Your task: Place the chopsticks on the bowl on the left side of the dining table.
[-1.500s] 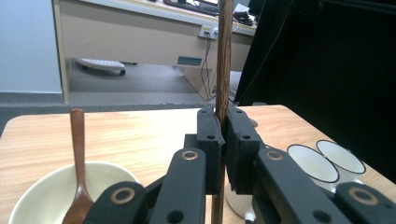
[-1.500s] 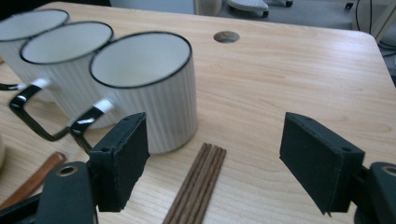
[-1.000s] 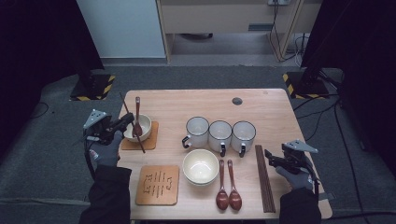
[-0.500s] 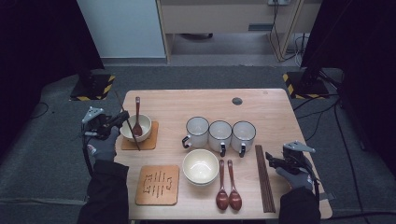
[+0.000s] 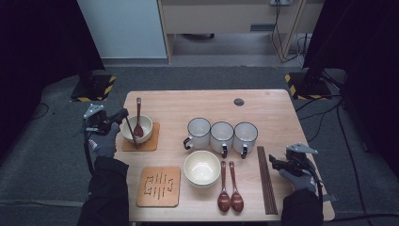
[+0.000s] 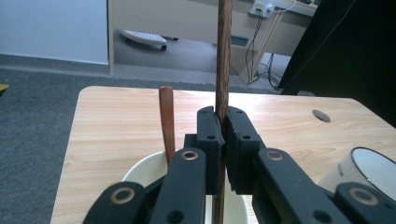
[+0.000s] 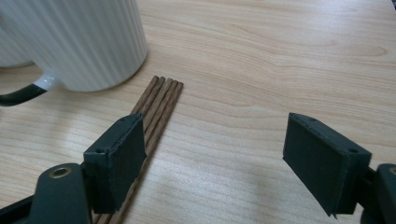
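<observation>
Three mugs (image 5: 222,138), two bowls (image 5: 202,168) (three spoons (image 5: 229,188)).

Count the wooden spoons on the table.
3: one spoon stands in the left bowl on its coaster; two spoons lie side by side right of the front bowl.

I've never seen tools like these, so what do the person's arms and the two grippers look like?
Dark sleeves and grey gloves. Each hand holds a black gripper: the left gripper and right gripper each carry a grey three-cornered plate on top. Close up, flat black pads sit on arms with brass-coloured pivot rings.

chopstick (image 6: 223,56) between clamped left gripper (image 6: 223,140)
</observation>
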`<state>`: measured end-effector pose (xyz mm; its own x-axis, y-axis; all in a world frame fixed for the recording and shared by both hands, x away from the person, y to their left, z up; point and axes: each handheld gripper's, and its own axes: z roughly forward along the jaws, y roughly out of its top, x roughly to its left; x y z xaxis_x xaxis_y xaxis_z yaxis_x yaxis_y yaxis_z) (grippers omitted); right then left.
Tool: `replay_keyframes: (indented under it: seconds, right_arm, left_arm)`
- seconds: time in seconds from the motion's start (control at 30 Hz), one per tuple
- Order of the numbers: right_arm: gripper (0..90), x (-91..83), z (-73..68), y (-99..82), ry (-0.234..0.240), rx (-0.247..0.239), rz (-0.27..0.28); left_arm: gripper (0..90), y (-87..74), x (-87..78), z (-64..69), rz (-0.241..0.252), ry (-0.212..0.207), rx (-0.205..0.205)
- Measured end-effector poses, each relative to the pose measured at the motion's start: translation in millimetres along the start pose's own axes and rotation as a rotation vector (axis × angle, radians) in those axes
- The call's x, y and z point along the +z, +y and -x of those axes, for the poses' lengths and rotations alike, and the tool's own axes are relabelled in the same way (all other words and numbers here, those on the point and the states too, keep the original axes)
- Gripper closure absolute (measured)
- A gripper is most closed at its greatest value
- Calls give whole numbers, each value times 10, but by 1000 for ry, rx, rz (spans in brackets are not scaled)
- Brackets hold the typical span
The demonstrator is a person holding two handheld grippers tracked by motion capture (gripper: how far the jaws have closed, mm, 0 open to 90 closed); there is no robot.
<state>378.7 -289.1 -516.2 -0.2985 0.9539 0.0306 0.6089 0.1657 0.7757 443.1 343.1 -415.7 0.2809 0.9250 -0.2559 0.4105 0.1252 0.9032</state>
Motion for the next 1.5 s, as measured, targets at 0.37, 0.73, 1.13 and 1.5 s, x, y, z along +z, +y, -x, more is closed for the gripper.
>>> replay_keyframes:
  seconds: [0.37,0.73,1.13,1.5]
  right_arm:
    - [212,2,4,1,-1,2,0]
    - [215,3,8,2,-2,-2,0]
    - [219,7,0,0,-3,-7,-4]
    - [221,11,-3,-2,-1,-8,-6]
  left_arm:
    - [838,-31,201,-56,-33,4,2]
    - [838,-141,424,-73,-91,11,8]
    - [837,-227,549,-29,-158,6,34]
    - [833,-308,645,-14,-231,-4,39]
